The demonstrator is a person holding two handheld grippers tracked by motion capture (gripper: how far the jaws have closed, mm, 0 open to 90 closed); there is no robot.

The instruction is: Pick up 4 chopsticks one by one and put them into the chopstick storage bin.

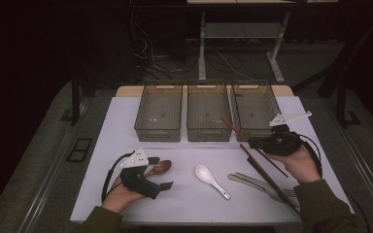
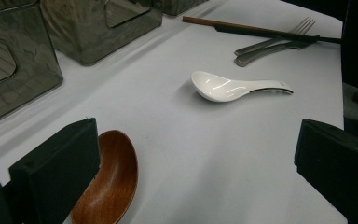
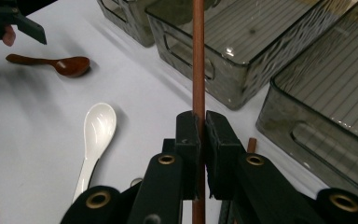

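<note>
My right gripper (image 1: 252,142) (image 3: 203,126) is shut on a reddish-brown chopstick (image 1: 230,126) (image 3: 198,56), held tilted in front of the right-hand bin (image 1: 267,104). A second, darker chopstick (image 1: 267,177) lies on the table below that hand. Low at the left, my left gripper (image 1: 160,173) (image 2: 196,140) stands open, jaws wide apart. A brown wooden spoon (image 1: 160,167) (image 2: 109,182) lies on the table, its bowl just beside the left jaw. The white ceramic spoon (image 1: 209,177) (image 2: 223,86) (image 3: 98,126) rests mid-table between the two hands.
Three smoky clear bins stand in a row at the back: left (image 1: 158,133), middle (image 1: 209,133) and right. Metal forks (image 1: 252,182) (image 2: 270,46) lie by the dark chopstick. A white mat (image 1: 126,121) covers the tabletop.
</note>
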